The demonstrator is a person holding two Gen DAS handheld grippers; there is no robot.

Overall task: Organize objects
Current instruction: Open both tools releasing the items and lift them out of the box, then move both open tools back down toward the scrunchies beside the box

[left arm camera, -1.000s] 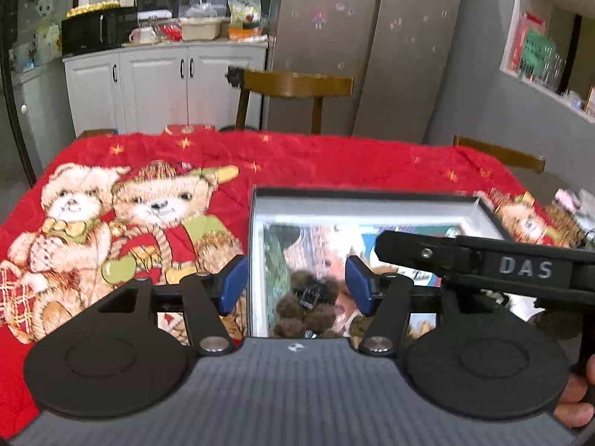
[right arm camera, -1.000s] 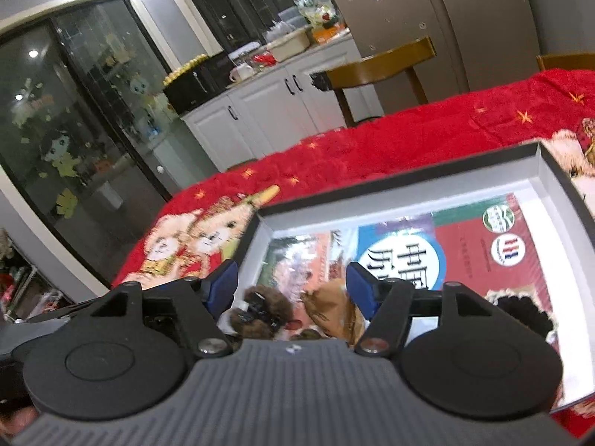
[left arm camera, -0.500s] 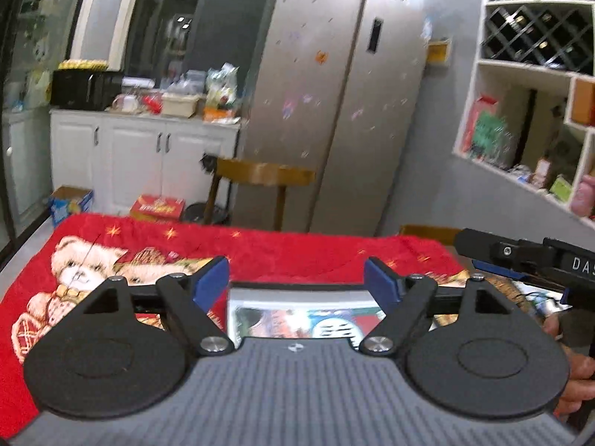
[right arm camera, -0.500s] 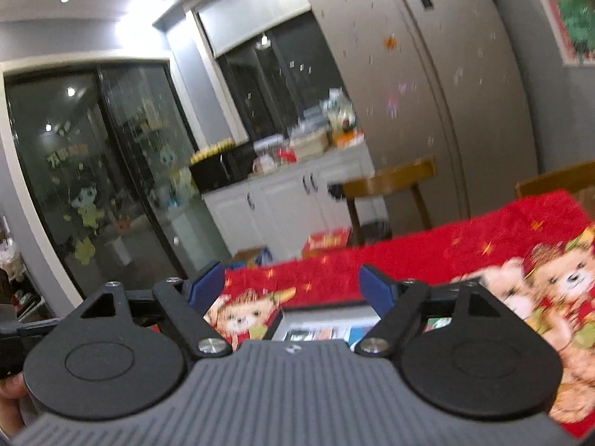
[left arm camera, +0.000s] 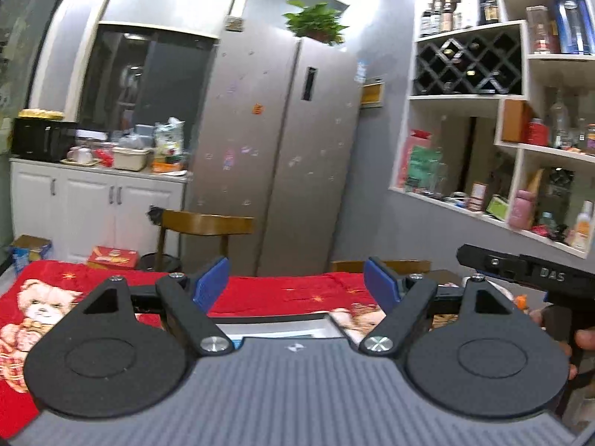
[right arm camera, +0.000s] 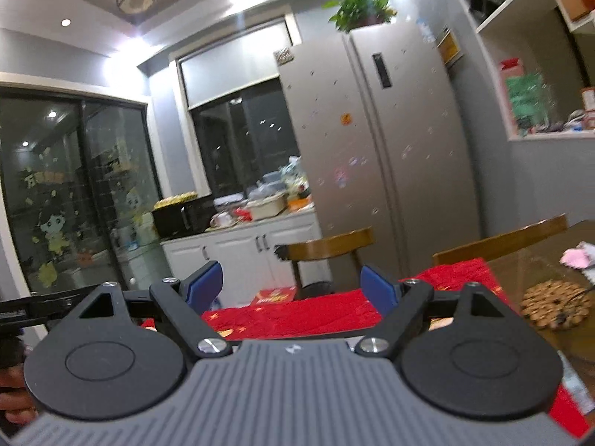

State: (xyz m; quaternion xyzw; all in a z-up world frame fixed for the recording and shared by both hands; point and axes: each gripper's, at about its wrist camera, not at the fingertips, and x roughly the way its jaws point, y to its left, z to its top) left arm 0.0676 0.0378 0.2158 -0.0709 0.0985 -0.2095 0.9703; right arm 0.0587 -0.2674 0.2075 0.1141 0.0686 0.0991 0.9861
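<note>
Grey kitchen walls are enclosing the scene, with a silver double-door refrigerator (left arm camera: 282,156) standing at the back and a green plant (left arm camera: 316,22) sitting on top of it. White wall shelves (left arm camera: 520,111) are carrying bottles and boxes at the right; white cabinets (left arm camera: 93,200) with a cluttered counter are standing at the left. Below, a table is lying under a red bear-print cloth (left arm camera: 282,295), and a wooden chair (left arm camera: 204,225) is standing at its far edge. On the cloth, a shallow dark-rimmed box (left arm camera: 275,321) is resting, mostly hidden behind the device body; its contents are not showing. A round woven mat (right arm camera: 556,303) is lying on bare tabletop beside the cloth.

Left gripper (left arm camera: 297,284): blue pads (left arm camera: 210,284) are standing wide apart, nothing between them, hovering above the box.

Right gripper (right arm camera: 290,284): jaws are likewise standing wide and empty; a hand (left arm camera: 584,338) is gripping its handle.
</note>
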